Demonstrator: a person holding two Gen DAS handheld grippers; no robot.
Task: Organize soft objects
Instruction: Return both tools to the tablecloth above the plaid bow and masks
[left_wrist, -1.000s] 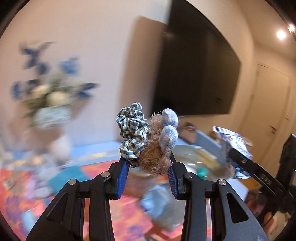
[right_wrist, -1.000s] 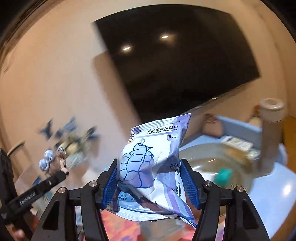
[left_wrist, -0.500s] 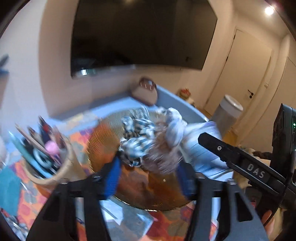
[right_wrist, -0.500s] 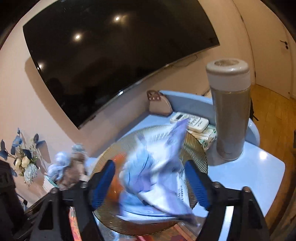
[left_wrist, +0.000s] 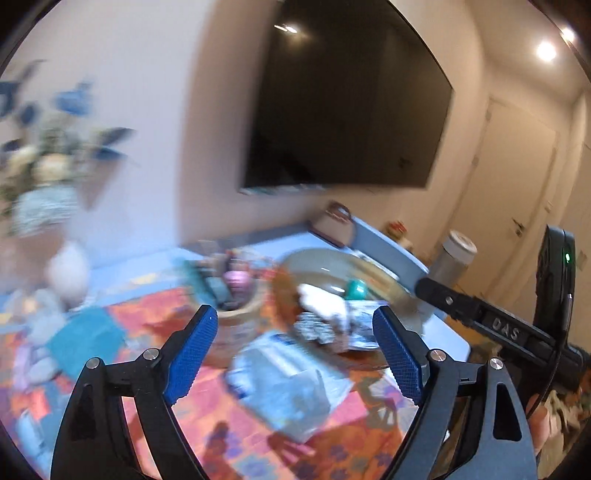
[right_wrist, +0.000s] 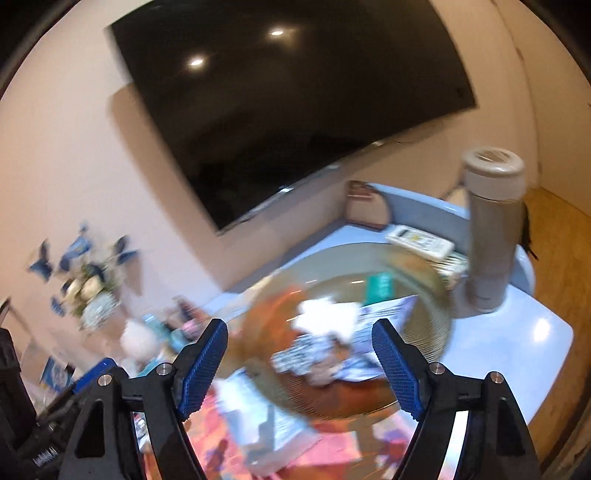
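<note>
Both views are blurred. My left gripper (left_wrist: 295, 347) is open and empty, above and in front of the round golden plate (left_wrist: 402, 295). My right gripper (right_wrist: 299, 363) is open and empty too, over the same plate (right_wrist: 439, 295). In the plate lie the checked blue scrunchie with its furry toy (right_wrist: 306, 352), (left_wrist: 317, 328) and the purple-white wipes pack (right_wrist: 384, 314), with a white soft piece (right_wrist: 325, 314) on top. The right gripper's body shows in the left wrist view (left_wrist: 491, 325).
A tall beige flask (right_wrist: 491, 236) and a remote (right_wrist: 421, 236) stand behind the plate. A pen cup (left_wrist: 232, 299), a flat clear packet (left_wrist: 291, 373), a teal cloth (left_wrist: 85, 336) and a flower vase (left_wrist: 48, 206) sit on the colourful mat. A TV hangs on the wall.
Both grippers opened and dropped their loads into the plate: the left let go of the scrunchie toy, the right of the wipes pack. Both have drawn back from the plate.
</note>
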